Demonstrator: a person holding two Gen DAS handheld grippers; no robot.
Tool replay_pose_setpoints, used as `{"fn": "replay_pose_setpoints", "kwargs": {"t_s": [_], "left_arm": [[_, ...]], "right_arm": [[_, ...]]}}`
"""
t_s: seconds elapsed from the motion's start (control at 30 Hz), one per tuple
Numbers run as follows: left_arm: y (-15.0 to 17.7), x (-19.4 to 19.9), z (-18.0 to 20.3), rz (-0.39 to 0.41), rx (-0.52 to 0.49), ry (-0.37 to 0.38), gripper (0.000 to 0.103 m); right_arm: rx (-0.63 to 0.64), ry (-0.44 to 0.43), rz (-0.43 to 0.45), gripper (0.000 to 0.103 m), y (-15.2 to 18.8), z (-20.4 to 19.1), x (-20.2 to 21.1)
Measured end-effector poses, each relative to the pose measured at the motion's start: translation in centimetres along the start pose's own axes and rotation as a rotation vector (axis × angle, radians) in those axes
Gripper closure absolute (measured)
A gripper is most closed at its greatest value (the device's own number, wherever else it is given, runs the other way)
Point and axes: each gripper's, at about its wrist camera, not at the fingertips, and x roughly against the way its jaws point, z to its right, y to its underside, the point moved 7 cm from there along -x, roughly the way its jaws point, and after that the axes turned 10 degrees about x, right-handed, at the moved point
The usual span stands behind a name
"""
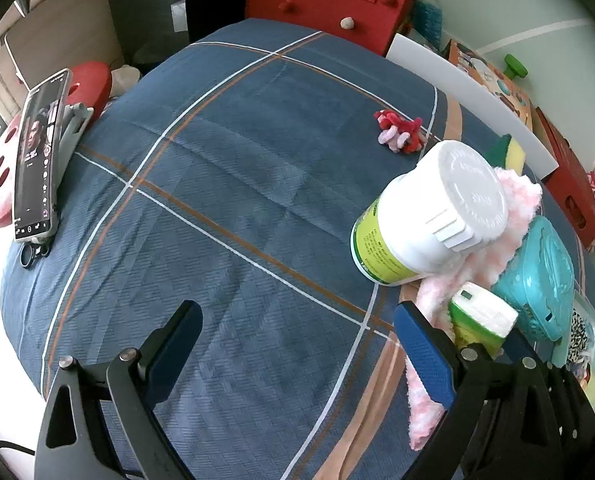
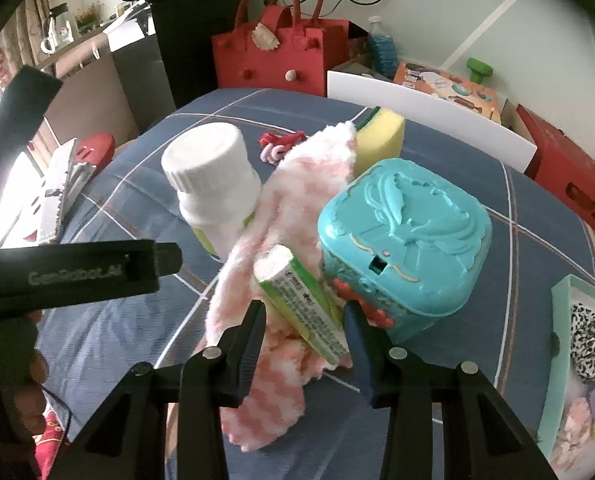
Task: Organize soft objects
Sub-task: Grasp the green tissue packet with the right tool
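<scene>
Fluffy pink-and-white cloth [image 2: 257, 208], crumpled, right hand-held gripper [image 2: 303, 330] half-open around green box [image 2: 301, 304]

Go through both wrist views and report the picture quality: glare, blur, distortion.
Left wrist view: strong fisheye bend, the blue plaid bedspread bulges like a dome; blown-out white at the left edge; objects sharp. Right wrist view: same barrel distortion with dark corners; window glare washes out the left side; the teal box and the pink fluffy cloth stay sharp.
</scene>
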Motion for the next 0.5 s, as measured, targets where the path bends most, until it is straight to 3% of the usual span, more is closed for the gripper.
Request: {"fn": "replay_pose_setpoints", "kwargs": {"t_s": [0.5], "left_arm": [[0.12,0.11,0.13,-0.001,-0.003,-0.003,0.006]], "right_arm": [[0.039,0.018,0.032,0.059,-0.62,-0.07,0.16]]}}
